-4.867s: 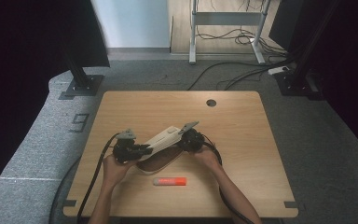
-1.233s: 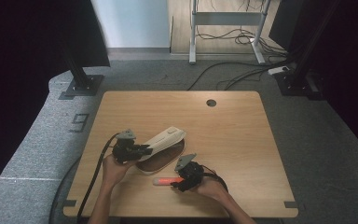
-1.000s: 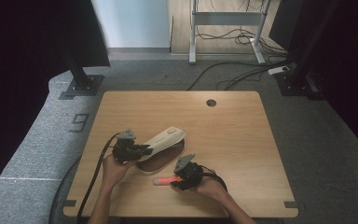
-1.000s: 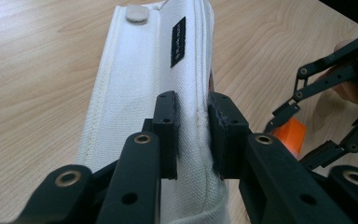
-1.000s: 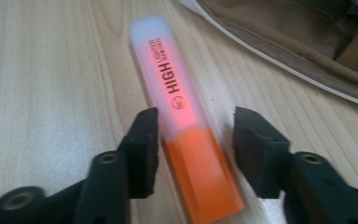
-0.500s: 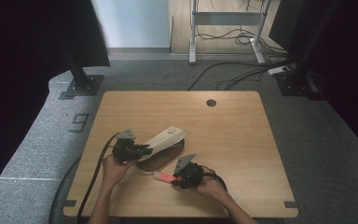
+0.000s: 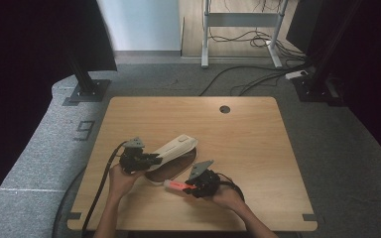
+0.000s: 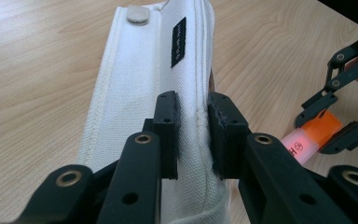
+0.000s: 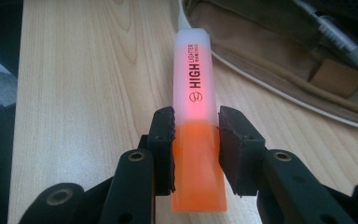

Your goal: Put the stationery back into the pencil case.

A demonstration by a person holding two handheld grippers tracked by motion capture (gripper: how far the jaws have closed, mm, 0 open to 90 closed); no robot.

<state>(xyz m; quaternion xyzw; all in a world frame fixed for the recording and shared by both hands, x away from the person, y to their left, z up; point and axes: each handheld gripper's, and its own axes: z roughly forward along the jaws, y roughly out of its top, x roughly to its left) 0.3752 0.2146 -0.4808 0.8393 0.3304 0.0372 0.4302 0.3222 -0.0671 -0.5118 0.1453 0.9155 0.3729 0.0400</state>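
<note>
High view first: the left gripper [image 7: 146, 159] is clamped on the raised flap of the white pencil case [image 7: 174, 148], holding it open above the brown inside of the case. Just right of and nearer than that, the right gripper [image 7: 192, 187] has the orange highlighter [image 7: 177, 185] by one end, low over the counter [image 7: 258, 148], with the free end pointing back toward the case mouth.

Left gripper view: the jaws are pinched nearly together on the white fabric, right on the stitched seam — a solid hold. Off to this gripper's right, farther out, you can see the other gripper [image 8: 324, 126] with the highlighter [image 8: 307, 140] in it.

Right gripper view: the jaws have just been closing and now sit narrow, pads pressed on both sides of the highlighter's [image 9: 196, 121] orange end, its translucent cap end sticking straight ahead. Ahead and to the right lies the open case [image 9: 279, 51] with a pen [image 9: 345, 42] already inside.

So I'd say this is the pick-up step, grab done. Next it probably needs a small lift, then a swing toward the opening so it slides in under the flap — with the left hold keeping that flap up.
</note>
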